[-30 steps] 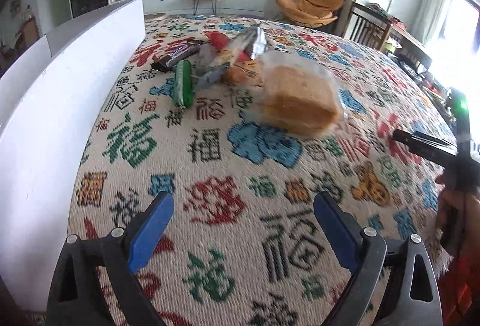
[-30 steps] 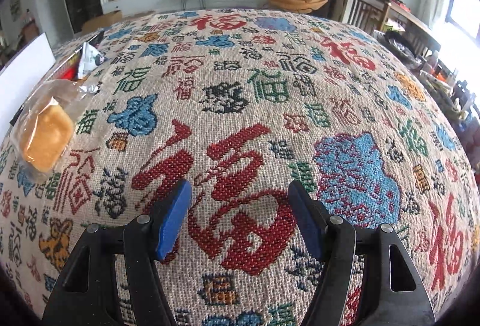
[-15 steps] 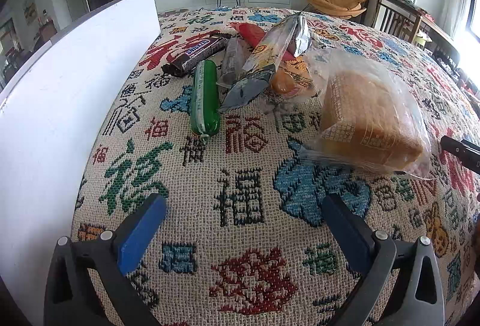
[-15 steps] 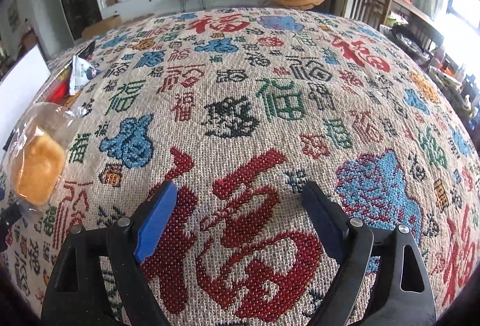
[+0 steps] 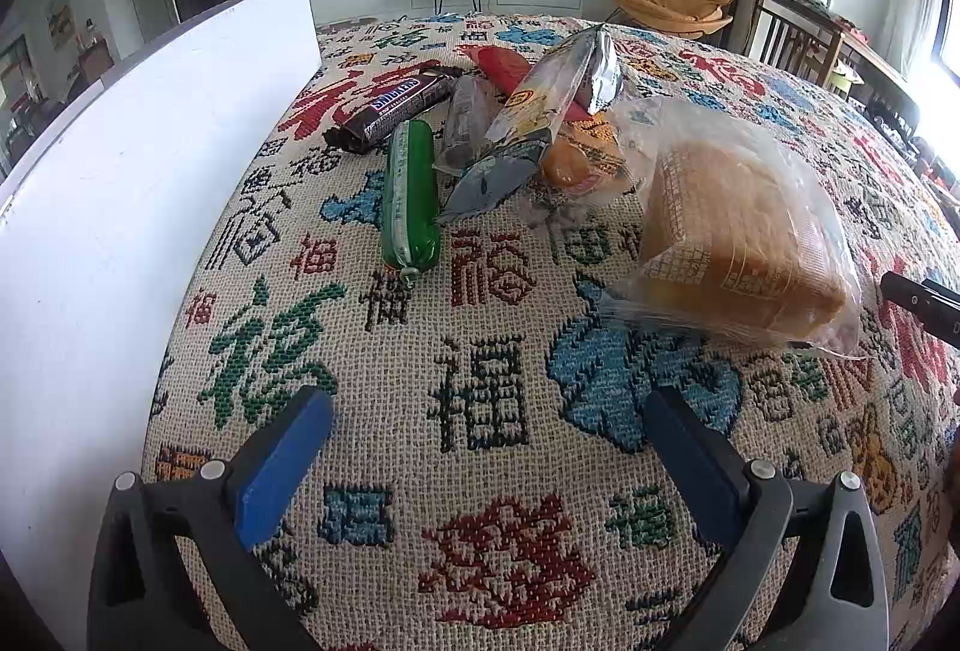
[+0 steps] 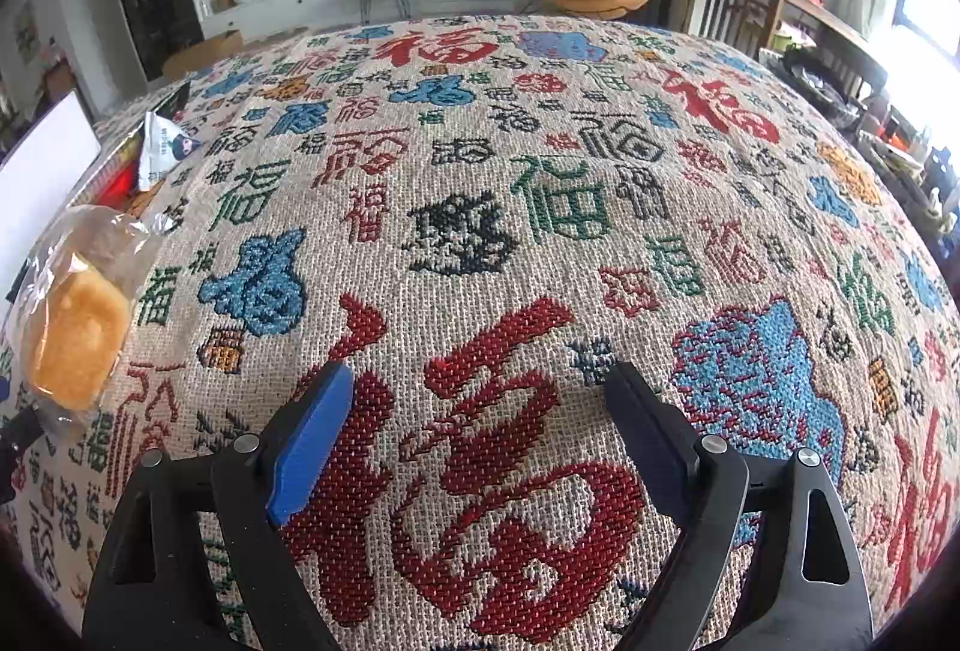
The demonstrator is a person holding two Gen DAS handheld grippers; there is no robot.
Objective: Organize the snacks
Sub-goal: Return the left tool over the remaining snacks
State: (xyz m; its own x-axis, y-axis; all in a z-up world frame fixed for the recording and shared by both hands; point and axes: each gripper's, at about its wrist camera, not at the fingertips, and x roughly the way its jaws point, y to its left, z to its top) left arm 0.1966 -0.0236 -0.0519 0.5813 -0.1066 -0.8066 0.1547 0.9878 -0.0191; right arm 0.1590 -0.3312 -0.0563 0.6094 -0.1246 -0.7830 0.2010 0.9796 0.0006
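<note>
The left gripper (image 5: pixel 486 447) is low over the tablecloth (image 5: pixel 480 471), and its two blue fingers are wide apart with nothing between them. The right gripper (image 6: pixel 474 423) is the same, spread wide and empty, over bare cloth.

The snacks lie in front of the left gripper, a bit farther up the table. The closest one is the bread in a clear bag (image 5: pixel 738 231), ahead and to the right. The green sausage stick (image 5: pixel 410 195) is ahead and a little to the left. Its long side points away from the gripper, almost straight up the table.

Behind those sit a silver snack packet (image 5: pixel 540 111), a Snickers bar (image 5: pixel 402 102) and a red stick (image 5: pixel 510 69), all piled close together. A white board (image 5: pixel 150 171) stands along the left side.

The left gripper is nearer to the pile, I think. From the right gripper, the bread (image 6: pixel 78 333) is far off to the left.

Some snacks hide under the silver packet, and I cannot tell what the orange one is. No box or tray for the snacks shows.
</note>
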